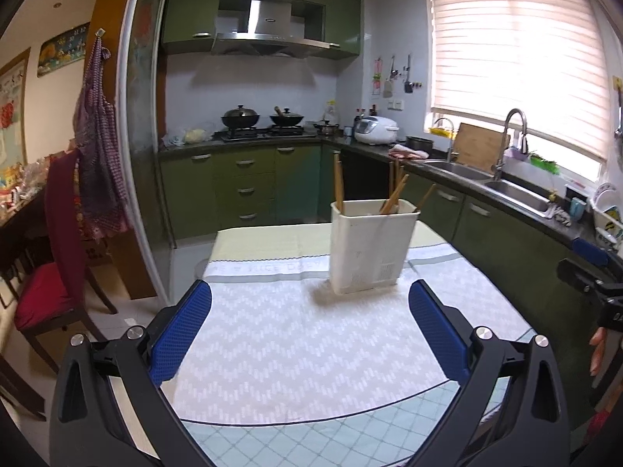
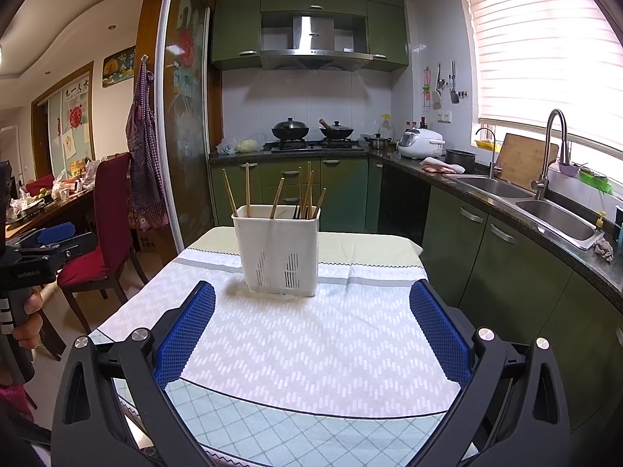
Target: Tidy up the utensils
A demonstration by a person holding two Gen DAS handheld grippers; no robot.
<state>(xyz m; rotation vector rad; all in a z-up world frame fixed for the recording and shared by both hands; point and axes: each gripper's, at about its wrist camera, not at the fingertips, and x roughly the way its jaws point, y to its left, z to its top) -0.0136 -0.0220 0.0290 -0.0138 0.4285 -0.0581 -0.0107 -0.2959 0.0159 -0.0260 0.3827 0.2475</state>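
A white plastic utensil holder (image 1: 372, 247) stands upright on the table's white patterned cloth (image 1: 296, 346), with several wooden chopsticks (image 1: 338, 181) sticking out of it. It also shows in the right wrist view (image 2: 278, 251) with its chopsticks (image 2: 307, 194). My left gripper (image 1: 309, 292) is open and empty, low over the cloth, short of the holder. My right gripper (image 2: 311, 294) is open and empty, just in front of the holder. The right gripper shows at the right edge of the left wrist view (image 1: 595, 272); the left one at the left edge of the right wrist view (image 2: 43, 249).
A red-cushioned chair (image 2: 105, 229) stands left of the table. A cluttered dining table (image 2: 46, 202) is further left. Green kitchen cabinets (image 2: 506, 272) with a double sink (image 2: 545, 210) run along the right. A stove with woks (image 2: 311, 132) is at the back.
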